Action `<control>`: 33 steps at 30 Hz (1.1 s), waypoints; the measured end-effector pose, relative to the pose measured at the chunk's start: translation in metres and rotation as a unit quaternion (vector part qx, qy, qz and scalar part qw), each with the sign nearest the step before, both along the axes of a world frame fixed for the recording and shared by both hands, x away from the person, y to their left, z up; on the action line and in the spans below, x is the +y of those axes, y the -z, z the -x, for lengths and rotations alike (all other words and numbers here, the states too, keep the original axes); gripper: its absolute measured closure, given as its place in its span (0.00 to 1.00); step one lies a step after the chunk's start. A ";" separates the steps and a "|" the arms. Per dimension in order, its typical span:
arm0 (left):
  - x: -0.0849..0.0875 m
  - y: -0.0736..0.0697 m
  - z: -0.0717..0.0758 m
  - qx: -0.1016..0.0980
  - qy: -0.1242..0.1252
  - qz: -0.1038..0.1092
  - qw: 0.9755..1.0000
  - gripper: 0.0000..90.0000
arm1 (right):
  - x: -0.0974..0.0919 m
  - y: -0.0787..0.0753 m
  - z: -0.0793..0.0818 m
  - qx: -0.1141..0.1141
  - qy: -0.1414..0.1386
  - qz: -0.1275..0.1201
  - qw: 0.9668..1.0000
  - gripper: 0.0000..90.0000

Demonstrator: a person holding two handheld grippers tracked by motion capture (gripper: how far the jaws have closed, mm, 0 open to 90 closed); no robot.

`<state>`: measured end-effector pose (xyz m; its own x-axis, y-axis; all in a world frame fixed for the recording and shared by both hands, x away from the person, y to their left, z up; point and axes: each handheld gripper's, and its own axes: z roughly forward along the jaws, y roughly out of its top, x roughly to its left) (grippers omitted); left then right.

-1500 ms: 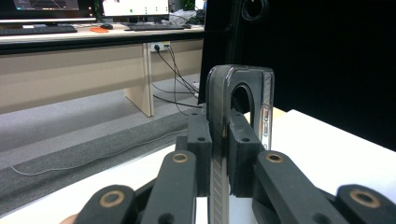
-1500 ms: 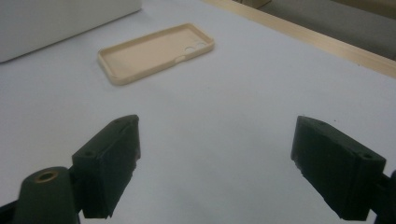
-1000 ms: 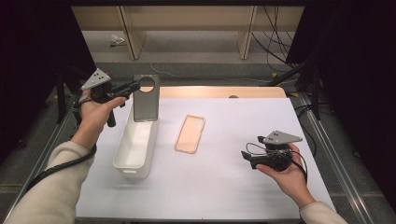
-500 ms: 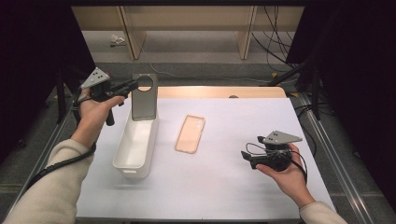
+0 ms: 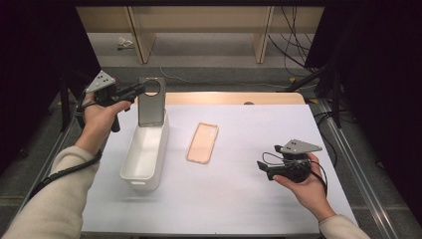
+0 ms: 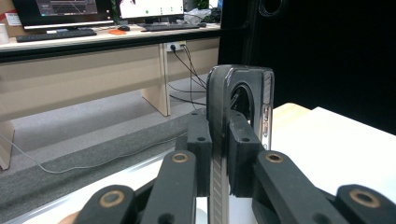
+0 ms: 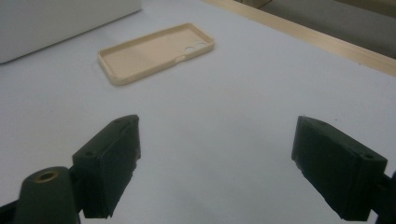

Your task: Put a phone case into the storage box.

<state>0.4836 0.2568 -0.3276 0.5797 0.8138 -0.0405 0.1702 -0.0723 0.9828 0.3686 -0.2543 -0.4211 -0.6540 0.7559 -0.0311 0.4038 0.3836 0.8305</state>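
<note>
Your sleeves cream knit. Left gripper, right gripper black, brass-ringed pivots, grey three-cornered top plates, black cables at 6 o'clock.

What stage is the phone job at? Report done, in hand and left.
Done: the left claw has the phone clamped by its top edge, upright over the far end of the white bin. In hand: holding it there. Left: probably fitting the beige case, which lies untouched on the table; the right claw rests open nearby.

An office-like lab — monitors and keyboards on long desks, cables on the floor
</note>
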 end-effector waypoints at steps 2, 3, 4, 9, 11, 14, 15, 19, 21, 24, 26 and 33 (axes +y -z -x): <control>0.001 0.000 -0.001 -0.001 -0.001 -0.001 1.000 0.91 | 0.000 0.000 0.000 0.000 0.000 0.000 1.000 0.18; 0.002 0.001 -0.002 0.000 -0.003 -0.002 1.000 0.91 | 0.000 0.000 0.000 0.000 0.000 0.000 1.000 0.18; 0.002 0.002 -0.003 0.001 -0.004 -0.002 1.000 0.91 | 0.000 0.000 0.000 0.000 -0.001 0.000 1.000 0.18; 0.004 0.002 -0.005 0.000 -0.005 -0.003 1.000 0.91 | 0.000 0.000 0.000 0.000 -0.001 0.000 1.000 0.18; 0.004 0.002 -0.006 0.001 -0.005 -0.005 1.000 0.91 | 0.000 0.000 0.000 0.000 0.000 0.000 1.000 0.18; 0.004 0.003 -0.006 0.002 -0.007 -0.006 1.000 0.91 | 0.000 0.000 0.000 0.000 0.000 -0.001 1.000 0.18; 0.005 0.003 -0.008 0.002 -0.007 -0.007 1.000 0.91 | 0.000 0.000 0.000 0.000 0.000 -0.001 1.000 0.18; 0.005 0.005 -0.010 0.002 -0.006 -0.007 1.000 0.91 | 0.000 0.000 0.000 0.000 0.000 -0.001 1.000 0.18; 0.005 0.006 -0.011 0.004 -0.004 -0.008 1.000 0.91 | 0.000 0.000 0.000 0.000 0.000 -0.001 1.000 0.18; 0.004 0.007 -0.012 0.004 -0.003 -0.006 1.000 0.91 | 0.000 0.000 0.000 0.000 0.000 0.000 1.000 0.18; 0.004 0.008 -0.013 0.005 -0.004 -0.007 1.000 0.91 | 0.000 0.000 0.000 0.000 0.000 0.000 1.000 0.18; 0.006 0.012 -0.016 0.010 -0.006 -0.007 1.000 0.91 | 0.000 0.000 0.000 0.000 0.000 0.000 1.000 0.18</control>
